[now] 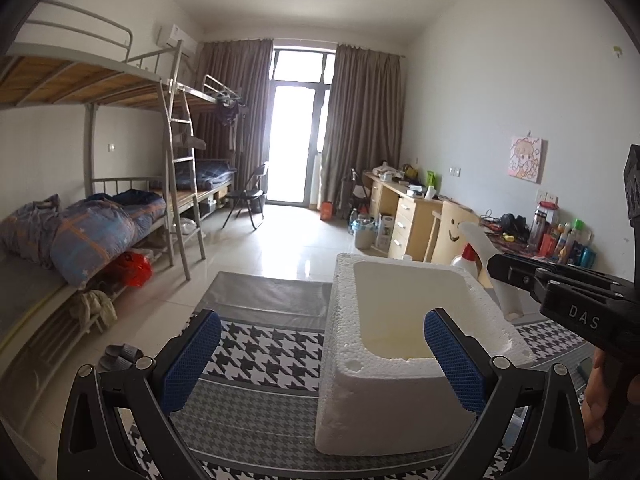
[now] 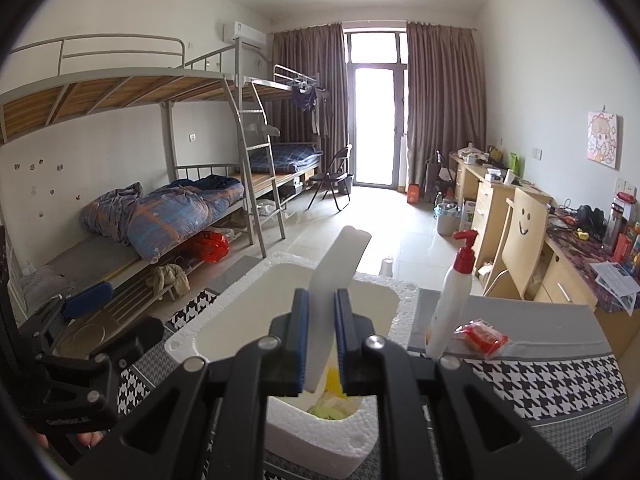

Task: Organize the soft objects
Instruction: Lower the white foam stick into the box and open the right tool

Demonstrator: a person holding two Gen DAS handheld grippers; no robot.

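Jaws of the right gripper [image 2: 321,332] are pinched nearly shut on a white foam slab [image 2: 334,280], held upright by its lower end so that it stands over the open foam box [image 2: 404,308]. That hold looks chosen to drop or slide the slab edge-first into the box, where yellow and pale green soft bits [image 2: 332,404] already lie at the near end. Jaws of the left gripper [image 1: 322,360] stand wide apart and empty, one pad over the houndstooth cloth [image 1: 260,348], the other in front of the box's near wall; probably it waits to steady the light box, which could shift easily. The box sits on the cloth-covered desk, toward its left edge. A pump bottle [image 2: 450,308] and a red packet [image 2: 482,336] stand just right of the box.
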